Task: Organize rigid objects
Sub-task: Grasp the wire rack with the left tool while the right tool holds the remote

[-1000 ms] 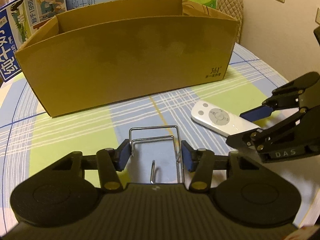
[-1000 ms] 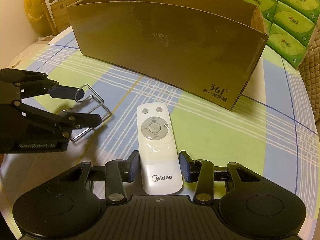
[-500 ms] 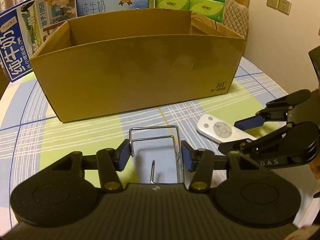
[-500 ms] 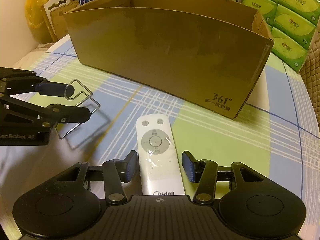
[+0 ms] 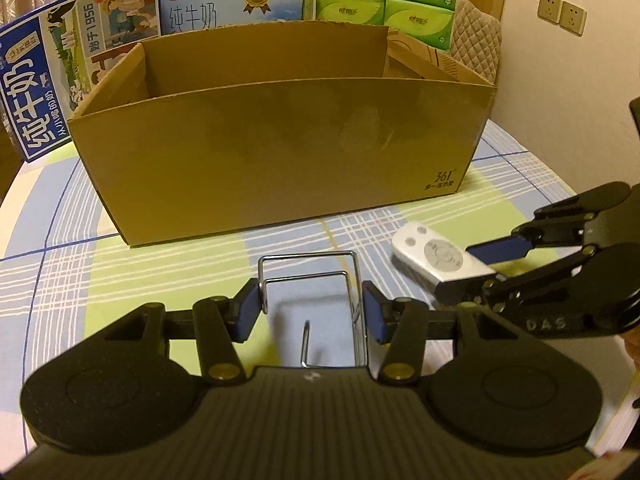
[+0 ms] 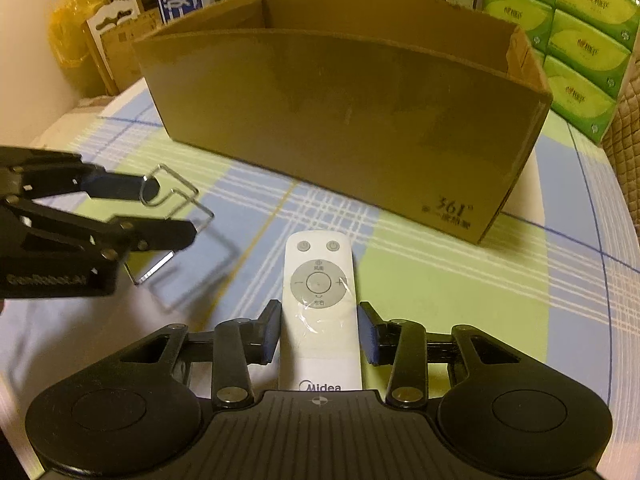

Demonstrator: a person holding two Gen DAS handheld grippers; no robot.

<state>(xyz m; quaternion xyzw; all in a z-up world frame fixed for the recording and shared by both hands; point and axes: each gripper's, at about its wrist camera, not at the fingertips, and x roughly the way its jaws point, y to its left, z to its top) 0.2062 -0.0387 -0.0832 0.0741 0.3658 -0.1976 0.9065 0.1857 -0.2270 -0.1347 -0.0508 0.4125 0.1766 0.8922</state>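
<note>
Just in front of the cardboard box point(image 5: 280, 152), both my grippers were loaded: the left gripper point(image 5: 310, 304) was clamped across the two sides of a bent wire rack point(image 5: 308, 268), and the right gripper point(image 6: 318, 330), its jaws having just been closing, pinched the white remote point(image 6: 320, 280) by its long edges, both things lifted clear of the checked tablecloth point(image 6: 440, 272) on the near side of the box. I judged the rack light, springy and slick on the pads, best held low across both rails, and the remote stiff, light and smooth, gripped near its middle
</note>
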